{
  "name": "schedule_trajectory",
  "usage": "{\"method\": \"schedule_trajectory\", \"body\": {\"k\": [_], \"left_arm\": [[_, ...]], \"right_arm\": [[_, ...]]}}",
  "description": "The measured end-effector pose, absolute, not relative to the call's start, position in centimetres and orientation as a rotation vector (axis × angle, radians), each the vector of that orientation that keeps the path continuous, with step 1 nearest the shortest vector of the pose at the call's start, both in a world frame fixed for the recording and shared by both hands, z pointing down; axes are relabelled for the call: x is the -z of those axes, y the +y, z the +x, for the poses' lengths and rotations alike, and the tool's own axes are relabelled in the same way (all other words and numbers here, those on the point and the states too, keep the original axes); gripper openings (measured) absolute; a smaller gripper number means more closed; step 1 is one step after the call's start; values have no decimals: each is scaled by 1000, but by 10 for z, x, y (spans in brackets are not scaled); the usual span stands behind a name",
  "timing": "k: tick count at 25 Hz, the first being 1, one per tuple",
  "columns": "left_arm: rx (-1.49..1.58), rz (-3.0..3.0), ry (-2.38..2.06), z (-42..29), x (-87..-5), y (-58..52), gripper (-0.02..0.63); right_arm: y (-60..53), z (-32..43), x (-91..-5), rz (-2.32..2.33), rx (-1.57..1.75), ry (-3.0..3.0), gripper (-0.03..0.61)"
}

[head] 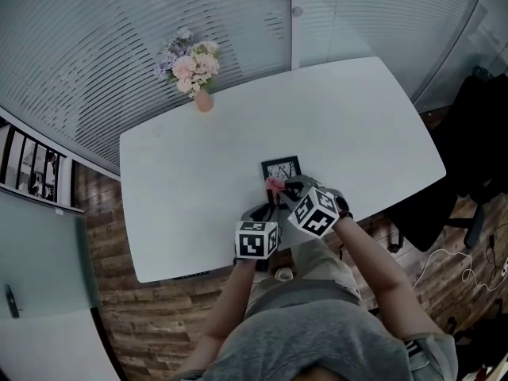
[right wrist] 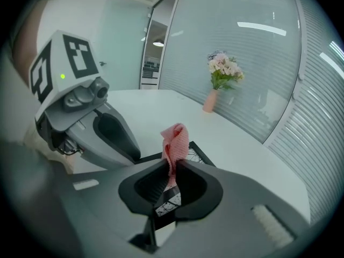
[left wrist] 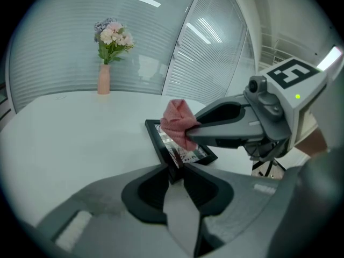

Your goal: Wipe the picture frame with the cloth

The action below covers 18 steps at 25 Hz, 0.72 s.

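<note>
The left claw fills the foreground of its own view. Its two jaws are pressed together on the near corner of the picture frame, so the black moulding is pinched between the pads. From that corner the frame runs away across the white bench. I cannot tell whether the gripped corner is lifted or lies flat.

The right claw is likewise closed, with its jaws clamped on the pink cloth. The cloth stands up in a loose bunch above the tips. In the left gripper view this claw reaches in from the right and holds the bunched cloth against the frame's upper part, over the glass.

In the head view the two marker cubes sit side by side at the bench's near edge, the frame just beyond them and the cloth at its near-left corner. The person's forearms lead back from them to a grey shirt.

Well apart, at the far edge of the bench, a small pink vase holds pale flowers. It stands close to a striped glass wall. Wooden floor shows below the bench.
</note>
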<state>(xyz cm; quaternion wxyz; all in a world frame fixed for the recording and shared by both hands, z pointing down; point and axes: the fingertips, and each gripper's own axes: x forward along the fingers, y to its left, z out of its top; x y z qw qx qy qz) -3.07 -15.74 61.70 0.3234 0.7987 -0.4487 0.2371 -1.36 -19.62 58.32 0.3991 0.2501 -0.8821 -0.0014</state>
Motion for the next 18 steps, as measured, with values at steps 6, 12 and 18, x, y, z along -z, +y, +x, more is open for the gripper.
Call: {"method": "schedule_trajectory", "body": {"k": [6, 12, 18], "left_arm": [[-624, 2090, -1177, -31, -617, -157, 86], [-627, 2085, -1179, -31, -618, -158, 86], [-624, 2082, -1176, -31, -618, -158, 86]], "right_arm": [[-221, -3, -574, 676, 45, -2212, 40], [-243, 6, -577, 709, 49, -2187, 40], [-260, 12, -583, 725, 63, -2154, 40]]}}
